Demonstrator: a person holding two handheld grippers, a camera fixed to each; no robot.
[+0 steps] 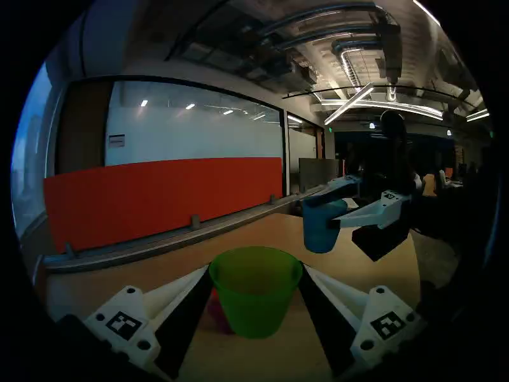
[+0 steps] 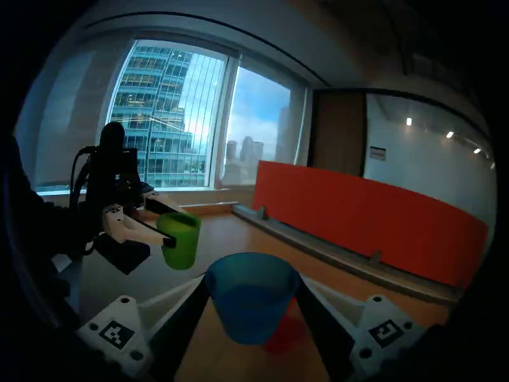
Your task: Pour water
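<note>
left gripper [image 1: 256,270] clamped on green plastic cup [image 1: 257,305], right gripper [image 2: 251,279] clamped on blue plastic cup [image 2: 251,318]; cups apart. i reckon tilting before rims align spills onto wooden table [image 1: 254,232].

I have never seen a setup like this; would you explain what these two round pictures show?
There is no robot: a person carries two hand-held grippers, each with two fingers and a fisheye camera. The left gripper view looks along the left gripper, shut on a green cup. The right gripper view looks along the right gripper, shut on a blue cup. Each view also catches the other gripper farther off. Below is a wooden table with a reddish object, partly hidden by the cups.
</note>
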